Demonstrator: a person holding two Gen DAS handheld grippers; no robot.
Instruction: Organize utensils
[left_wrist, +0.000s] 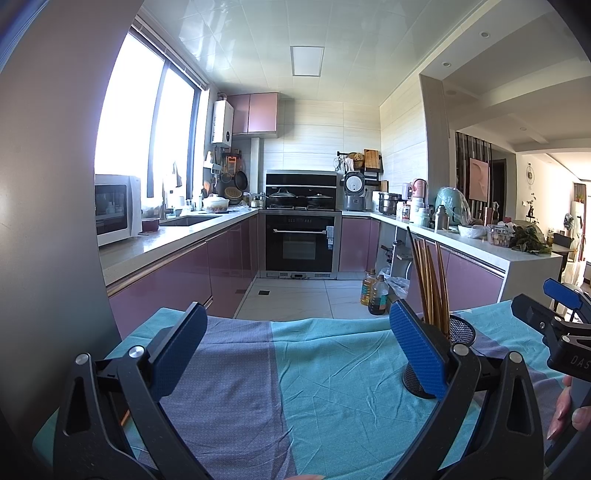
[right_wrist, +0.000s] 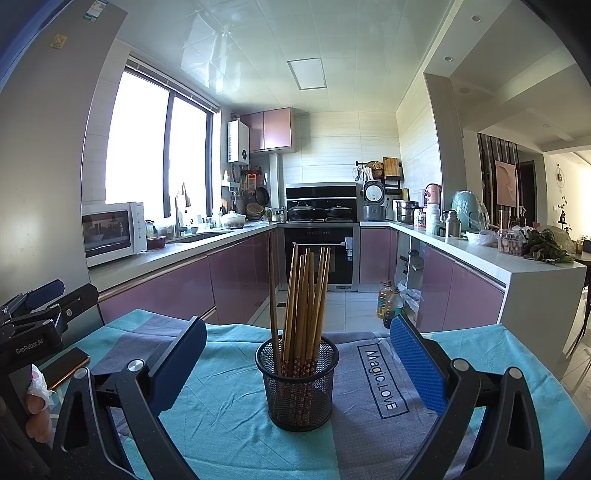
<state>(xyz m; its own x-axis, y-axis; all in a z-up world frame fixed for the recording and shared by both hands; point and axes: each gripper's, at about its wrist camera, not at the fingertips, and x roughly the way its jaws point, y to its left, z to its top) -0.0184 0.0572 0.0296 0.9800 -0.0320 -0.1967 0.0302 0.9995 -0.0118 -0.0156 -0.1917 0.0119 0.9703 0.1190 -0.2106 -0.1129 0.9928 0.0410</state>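
Mesh holder (right_wrist: 298, 384): chopsticks (right_wrist: 301, 302) are held upright; bare cloth (right_wrist: 221, 406) is seen around
Right gripper (right_wrist: 298, 363): fingers are spread wide, holder between
Left gripper (left_wrist: 295, 354): fingers are spread, nothing pinched

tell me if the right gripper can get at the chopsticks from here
Probably yes: the right gripper is open, and the chopsticks stand upright in the mesh cup straight ahead between its fingers.

Two low wrist views over the tablecloth (left_wrist: 332, 369) toward the kitchen, side by side, sharing the chopstick holder (right_wrist: 297, 384).
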